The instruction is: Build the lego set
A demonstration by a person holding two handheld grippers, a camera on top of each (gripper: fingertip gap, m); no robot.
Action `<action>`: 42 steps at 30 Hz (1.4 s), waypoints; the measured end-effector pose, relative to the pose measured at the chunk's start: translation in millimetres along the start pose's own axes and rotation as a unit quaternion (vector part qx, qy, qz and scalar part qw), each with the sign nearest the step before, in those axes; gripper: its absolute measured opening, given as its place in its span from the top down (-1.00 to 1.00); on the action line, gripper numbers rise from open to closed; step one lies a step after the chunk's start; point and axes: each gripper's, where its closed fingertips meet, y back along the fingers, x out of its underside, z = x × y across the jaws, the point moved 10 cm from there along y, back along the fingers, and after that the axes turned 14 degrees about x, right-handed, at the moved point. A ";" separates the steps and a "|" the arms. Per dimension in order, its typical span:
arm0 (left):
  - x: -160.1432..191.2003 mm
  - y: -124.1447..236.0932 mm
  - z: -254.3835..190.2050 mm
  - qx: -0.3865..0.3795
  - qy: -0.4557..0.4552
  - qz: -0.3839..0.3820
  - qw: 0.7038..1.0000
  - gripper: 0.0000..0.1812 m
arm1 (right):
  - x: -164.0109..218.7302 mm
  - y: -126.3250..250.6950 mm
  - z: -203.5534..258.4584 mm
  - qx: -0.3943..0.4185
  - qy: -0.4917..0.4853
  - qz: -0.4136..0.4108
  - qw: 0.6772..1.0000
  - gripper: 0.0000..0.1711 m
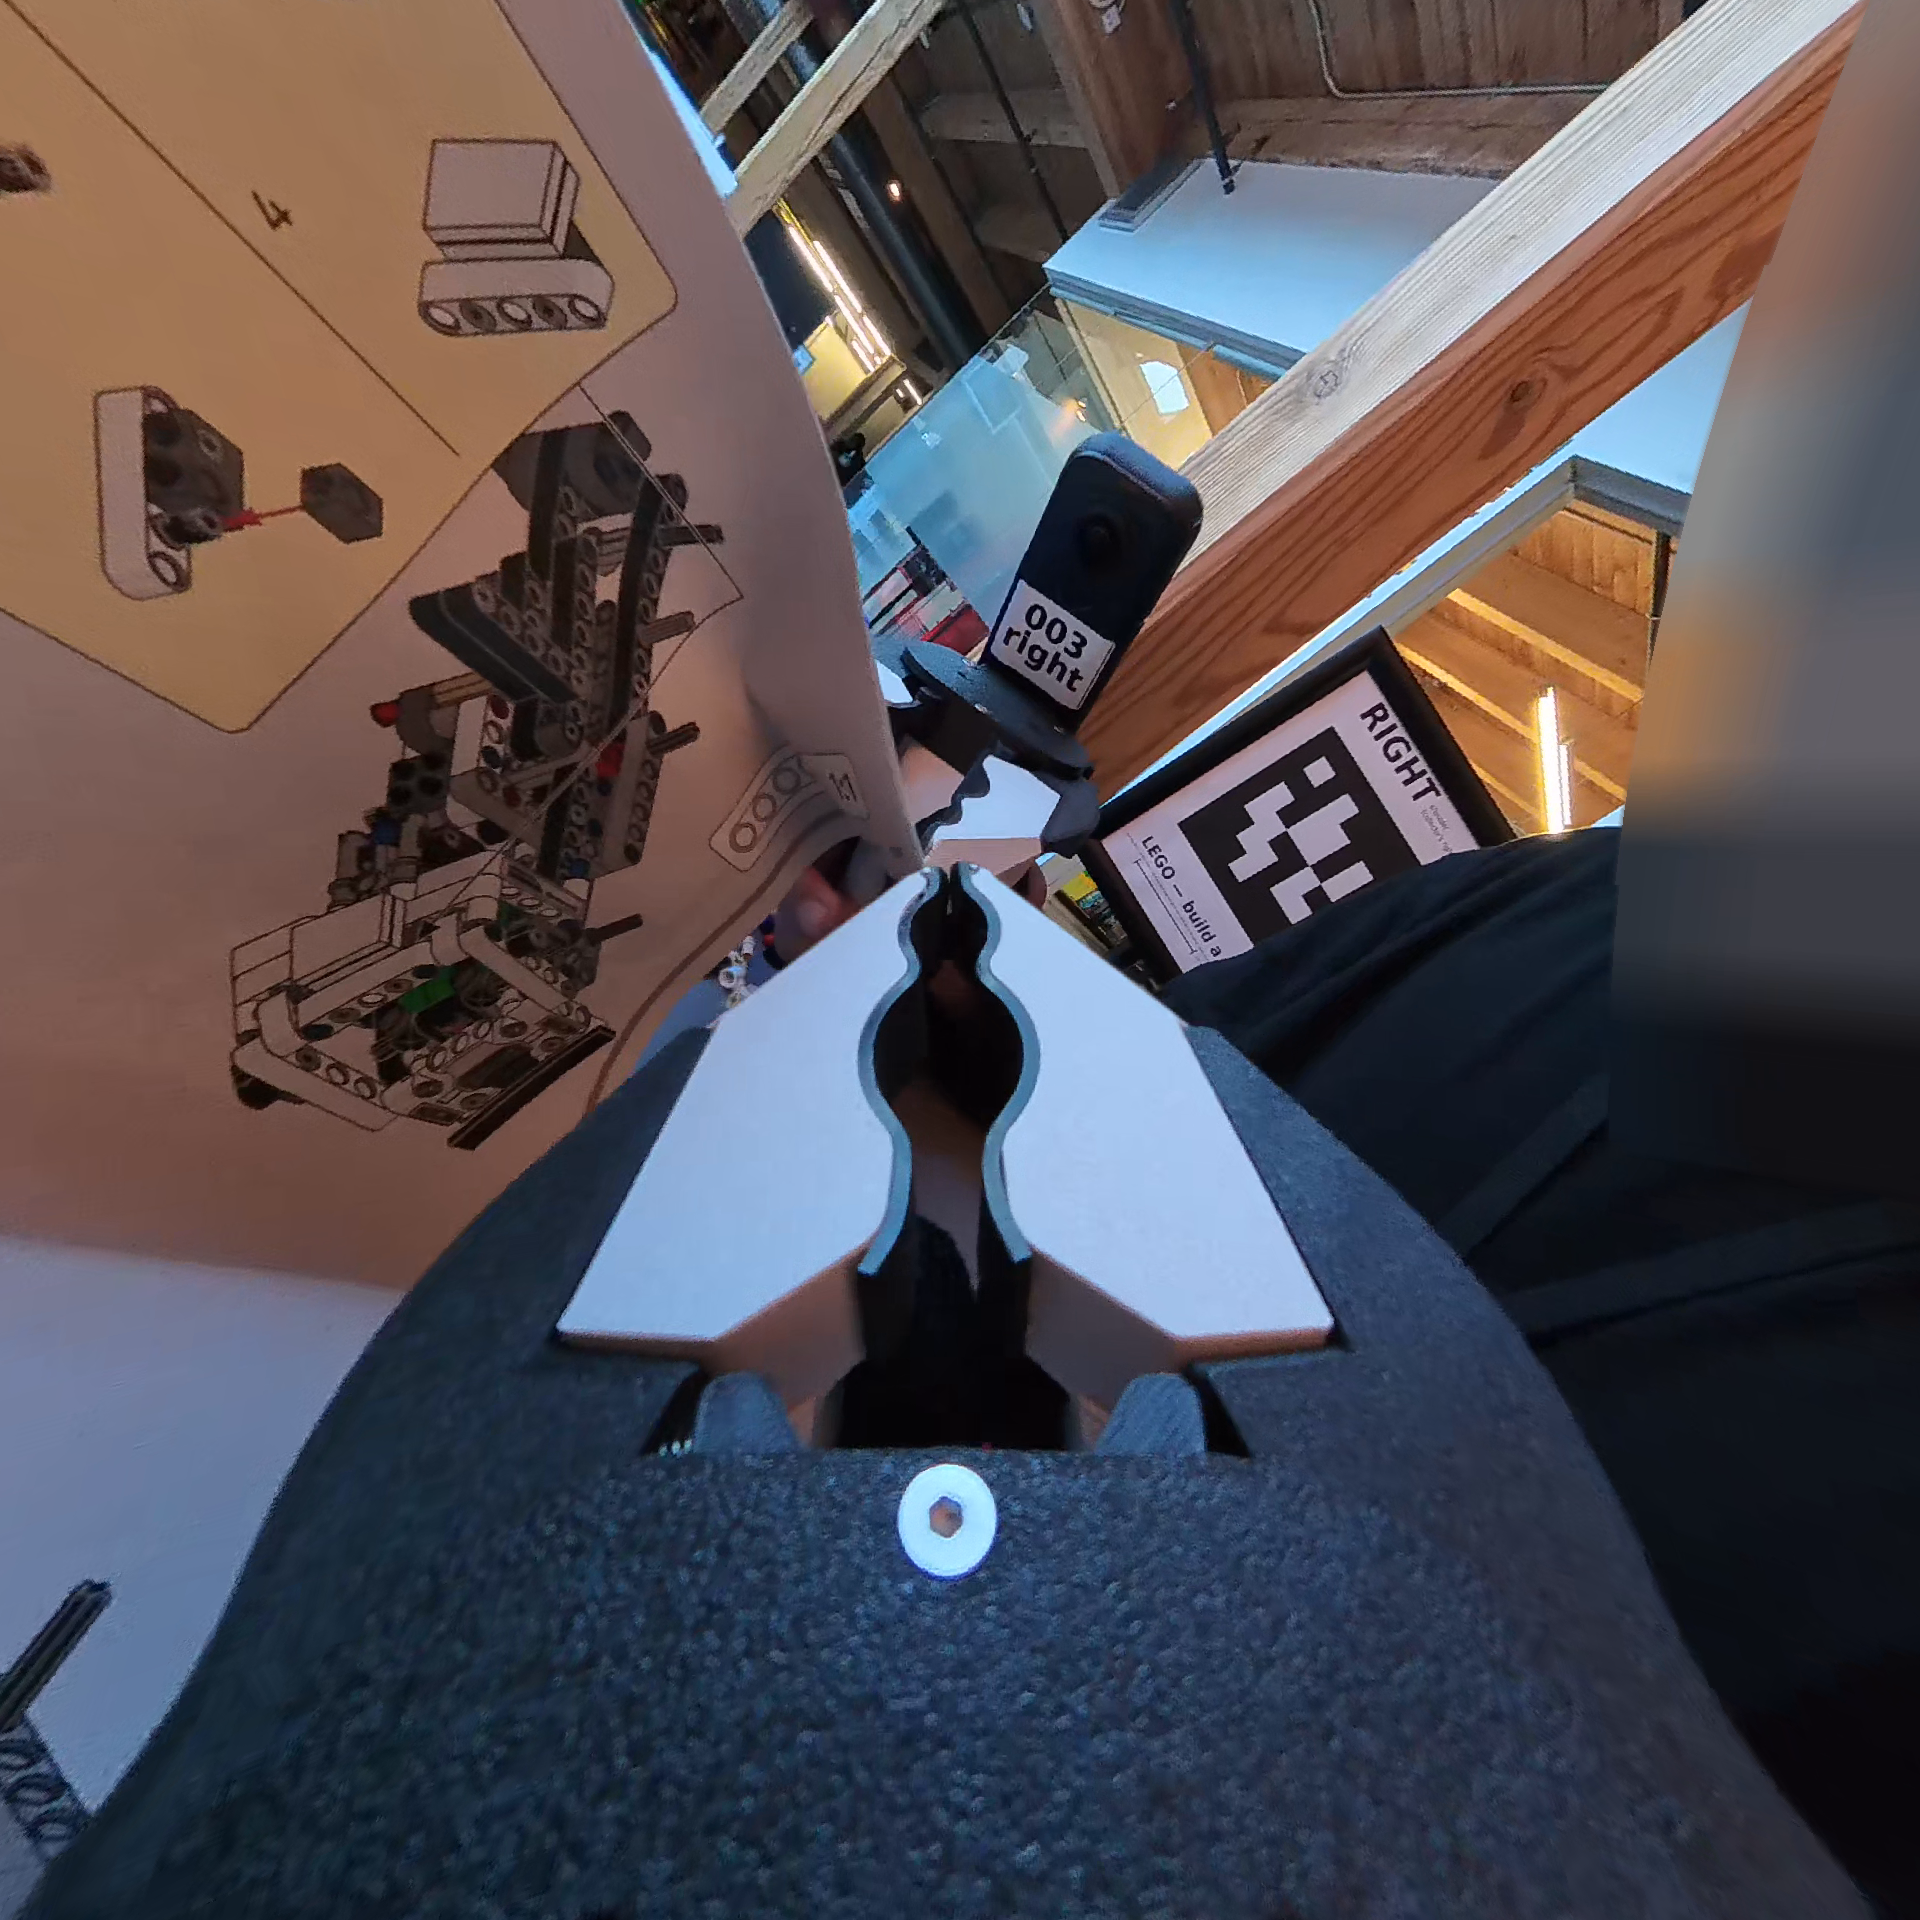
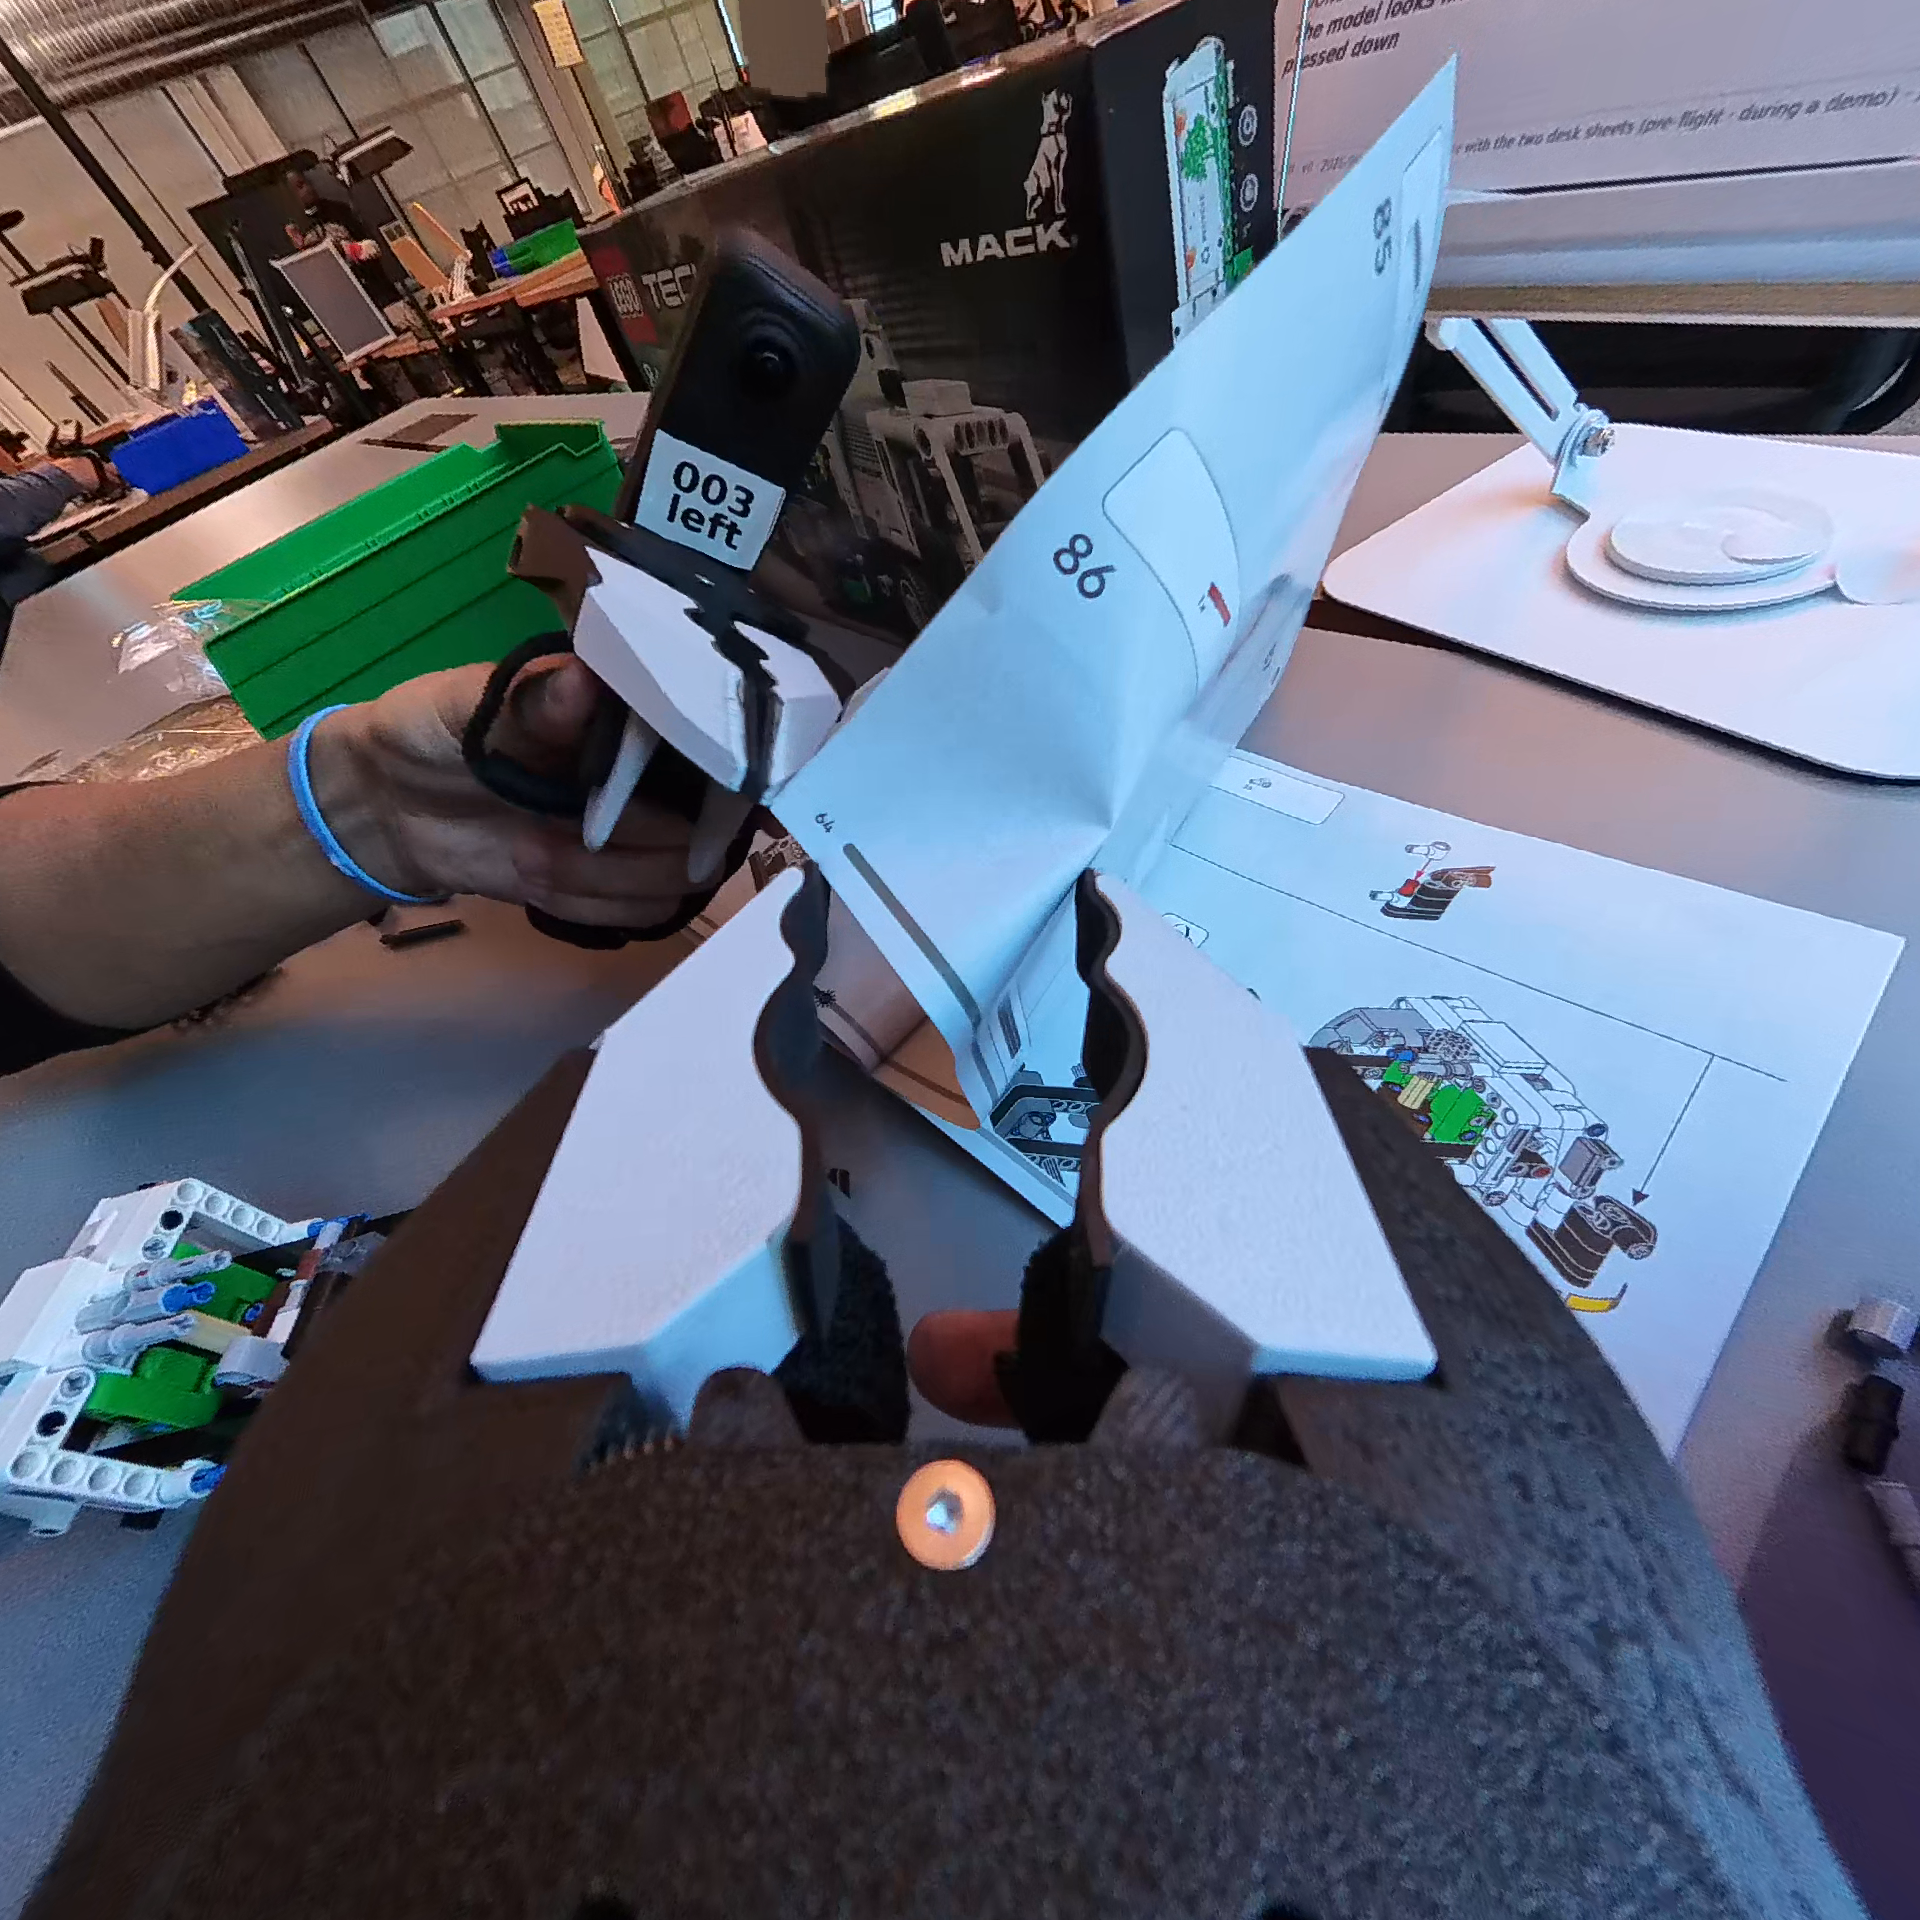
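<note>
My left gripper [image 1: 940, 881] is shut on the corner of a page of the instruction booklet [image 1: 364, 623] and holds the page lifted and curled. In the right wrist view the same gripper [image 2: 764, 743] pinches the raised page [image 2: 1122, 582] at its lower corner. My right gripper [image 2: 951, 904] is open and empty, just below that page; the page's lower edge shows between its fingers. The open booklet [image 2: 1507, 1039] lies flat on the table to the right. A partly built white and green lego model [image 2: 135, 1340] sits on the table at the lower left.
A green bin [image 2: 416, 582] and the dark lego box [image 2: 935, 312] stand behind the left gripper. A white monitor stand base [image 2: 1662, 623] is at the back right. Small loose parts [image 2: 1881, 1382] lie at the right edge. A framed marker sign [image 1: 1299, 821] stands beyond the right gripper.
</note>
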 end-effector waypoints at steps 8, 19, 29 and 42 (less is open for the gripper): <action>-2.1 2.4 1.8 -0.007 0.006 -0.004 1.000 0.97 | 0.0 0.3 -1.1 0.002 -0.001 0.002 1.000 0.45; -2.7 -0.5 2.5 -0.026 0.002 0.013 1.000 0.99 | -0.4 0.3 0.9 0.000 0.003 0.001 1.000 0.45; -1.5 -1.8 0.3 -0.003 -0.004 0.006 1.000 1.00 | 0.1 -0.3 1.1 -0.009 -0.001 0.004 1.000 0.45; -2.4 0.1 2.0 0.001 -0.002 0.001 1.000 1.00 | -0.5 0.8 -0.2 -0.007 -0.002 0.002 1.000 0.46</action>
